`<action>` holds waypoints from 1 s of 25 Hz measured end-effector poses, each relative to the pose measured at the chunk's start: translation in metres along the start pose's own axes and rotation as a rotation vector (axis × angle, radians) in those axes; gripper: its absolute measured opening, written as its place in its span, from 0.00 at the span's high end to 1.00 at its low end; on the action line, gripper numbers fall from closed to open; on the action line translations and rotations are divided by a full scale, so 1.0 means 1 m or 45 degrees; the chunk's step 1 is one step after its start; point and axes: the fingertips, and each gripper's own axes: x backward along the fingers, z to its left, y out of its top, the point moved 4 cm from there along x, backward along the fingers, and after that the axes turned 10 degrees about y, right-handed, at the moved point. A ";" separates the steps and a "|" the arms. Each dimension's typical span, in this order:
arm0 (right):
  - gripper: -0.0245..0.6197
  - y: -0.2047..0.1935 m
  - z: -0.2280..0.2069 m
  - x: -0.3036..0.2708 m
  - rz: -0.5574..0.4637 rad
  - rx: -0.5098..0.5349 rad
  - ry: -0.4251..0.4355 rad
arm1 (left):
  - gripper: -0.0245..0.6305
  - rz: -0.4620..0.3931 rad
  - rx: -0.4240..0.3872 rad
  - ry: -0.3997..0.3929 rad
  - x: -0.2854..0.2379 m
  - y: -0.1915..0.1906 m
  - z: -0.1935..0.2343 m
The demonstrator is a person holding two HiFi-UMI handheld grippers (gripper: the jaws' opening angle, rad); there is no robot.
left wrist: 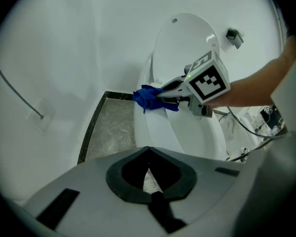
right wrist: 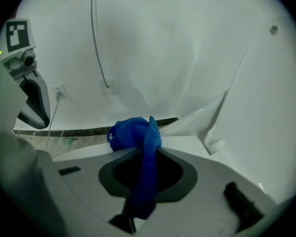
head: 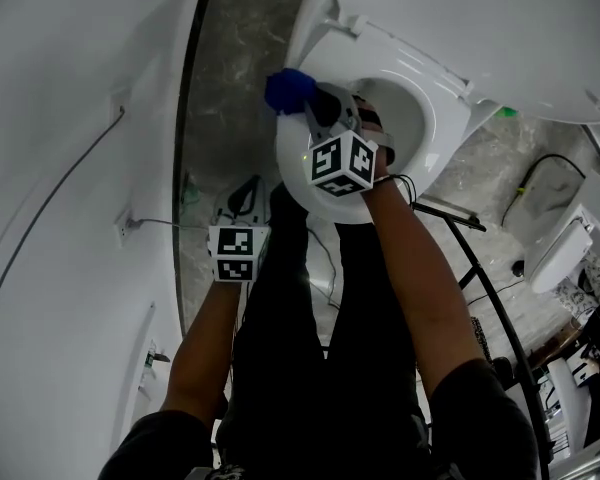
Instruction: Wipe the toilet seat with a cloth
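The white toilet seat (head: 292, 175) lies down, with its lid (head: 500, 28) raised behind it. My right gripper (head: 305, 103) is shut on a blue cloth (head: 288, 90), and the bunched cloth rests at the seat's far left rim. In the right gripper view the cloth (right wrist: 138, 132) hangs between the jaws of that gripper (right wrist: 147, 147), over the seat (right wrist: 187, 144). My left gripper (head: 245, 193) hangs shut and empty beside the bowl, above the floor. In the left gripper view its jaws (left wrist: 149, 168) meet, and beyond them show the seat (left wrist: 158, 130), the cloth (left wrist: 148, 98) and the right gripper (left wrist: 165, 94).
A white wall (head: 70, 118) runs along the left, with a cable and a socket (head: 127, 230). Grey marble floor (head: 235, 78) lies between the wall and the toilet. Black cables (head: 480, 268) and another white fixture (head: 560, 248) are at the right. The person's black-trousered legs stand before the bowl.
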 end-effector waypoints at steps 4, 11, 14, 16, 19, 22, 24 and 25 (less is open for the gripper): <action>0.86 -0.003 -0.023 0.003 -0.016 -0.099 -0.058 | 0.95 0.007 -0.018 -0.012 -0.002 -0.001 -0.003; 0.86 -0.021 -0.061 0.019 0.008 -0.349 -0.179 | 0.95 0.038 -0.053 -0.029 -0.002 -0.005 -0.014; 0.86 -0.032 -0.076 0.028 0.007 -0.416 -0.232 | 0.95 0.030 -0.065 -0.034 -0.004 0.001 -0.013; 0.86 -0.039 -0.085 0.035 0.010 -0.437 -0.276 | 0.95 0.021 -0.079 -0.036 -0.004 0.005 -0.013; 0.86 -0.052 -0.096 0.046 0.034 -0.438 -0.344 | 0.95 0.021 -0.096 -0.038 -0.006 0.009 -0.013; 0.86 -0.065 -0.104 0.057 0.056 -0.429 -0.397 | 0.95 0.028 -0.108 -0.042 -0.009 0.010 -0.015; 0.86 -0.076 -0.110 0.065 0.067 -0.436 -0.429 | 0.95 0.029 -0.116 -0.047 -0.010 0.011 -0.019; 0.86 -0.081 -0.113 0.070 0.068 -0.448 -0.445 | 0.95 0.028 -0.120 -0.051 -0.010 0.012 -0.022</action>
